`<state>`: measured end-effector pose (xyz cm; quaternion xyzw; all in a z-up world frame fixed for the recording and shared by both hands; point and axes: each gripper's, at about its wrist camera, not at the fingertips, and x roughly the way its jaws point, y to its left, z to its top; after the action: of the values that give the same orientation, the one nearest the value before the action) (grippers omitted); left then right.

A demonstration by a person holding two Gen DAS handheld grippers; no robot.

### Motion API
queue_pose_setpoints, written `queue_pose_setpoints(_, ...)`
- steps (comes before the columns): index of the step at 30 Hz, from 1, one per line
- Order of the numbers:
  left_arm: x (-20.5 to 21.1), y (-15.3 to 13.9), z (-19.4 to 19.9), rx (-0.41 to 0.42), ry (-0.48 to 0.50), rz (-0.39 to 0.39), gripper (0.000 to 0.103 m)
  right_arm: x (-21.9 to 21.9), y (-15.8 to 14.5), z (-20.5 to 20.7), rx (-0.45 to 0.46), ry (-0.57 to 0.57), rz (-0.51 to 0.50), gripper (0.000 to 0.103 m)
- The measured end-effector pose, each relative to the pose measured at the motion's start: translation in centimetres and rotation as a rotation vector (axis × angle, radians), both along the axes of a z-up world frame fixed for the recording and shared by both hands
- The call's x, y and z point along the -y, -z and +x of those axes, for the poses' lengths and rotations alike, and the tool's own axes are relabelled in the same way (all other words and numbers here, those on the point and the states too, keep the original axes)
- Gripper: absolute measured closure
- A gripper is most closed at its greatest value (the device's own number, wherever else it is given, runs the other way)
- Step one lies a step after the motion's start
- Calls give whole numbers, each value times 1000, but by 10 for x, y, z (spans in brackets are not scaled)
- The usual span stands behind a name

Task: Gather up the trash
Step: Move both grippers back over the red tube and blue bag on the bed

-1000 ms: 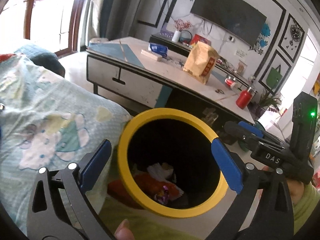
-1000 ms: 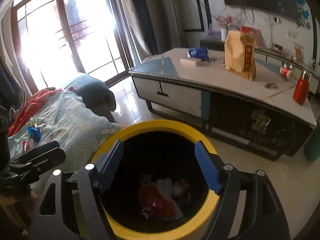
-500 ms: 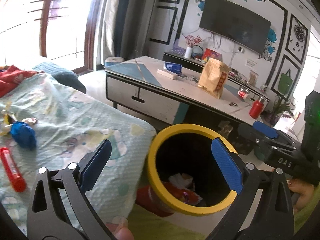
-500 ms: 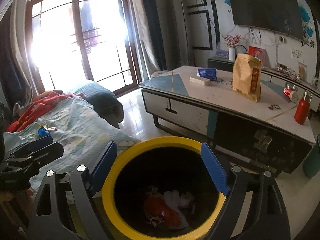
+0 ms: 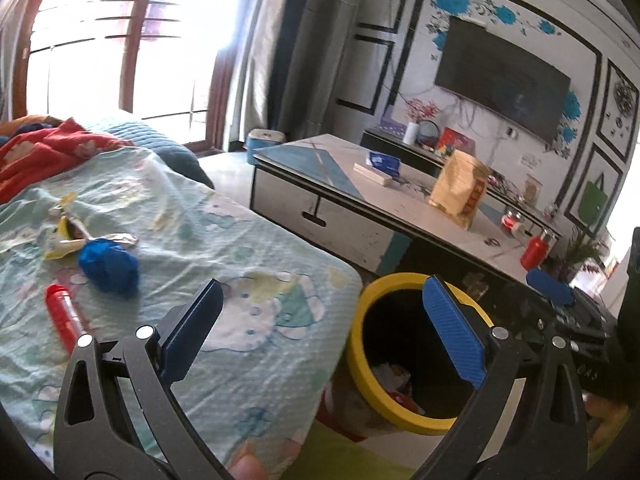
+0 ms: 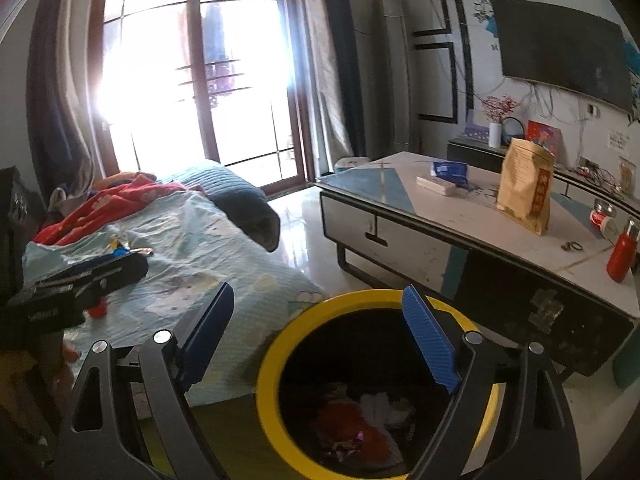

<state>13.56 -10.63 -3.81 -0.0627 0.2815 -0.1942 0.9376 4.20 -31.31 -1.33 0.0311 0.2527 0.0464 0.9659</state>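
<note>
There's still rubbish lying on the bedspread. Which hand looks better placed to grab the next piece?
Left, probably. The left gripper is open, empty and angled over the bedspread near the blue wad and red tube. The right gripper faces the yellow-rimmed bin.

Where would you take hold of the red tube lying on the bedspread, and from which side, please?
Grip the red tube across its middle, coming down from above with the left gripper, which is open and nearer. It lies flat on the soft bedspread, so the fingers should straddle its narrow width. The blue wad sits beside its far end, so the middle probably gives more room.
</note>
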Motion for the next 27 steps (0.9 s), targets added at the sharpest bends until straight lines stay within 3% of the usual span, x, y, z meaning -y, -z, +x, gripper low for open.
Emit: queue_pose_setpoints(27,-105,-21,1,54,-253,-57,11,-114,-6,13,-25,-254,-12,19)
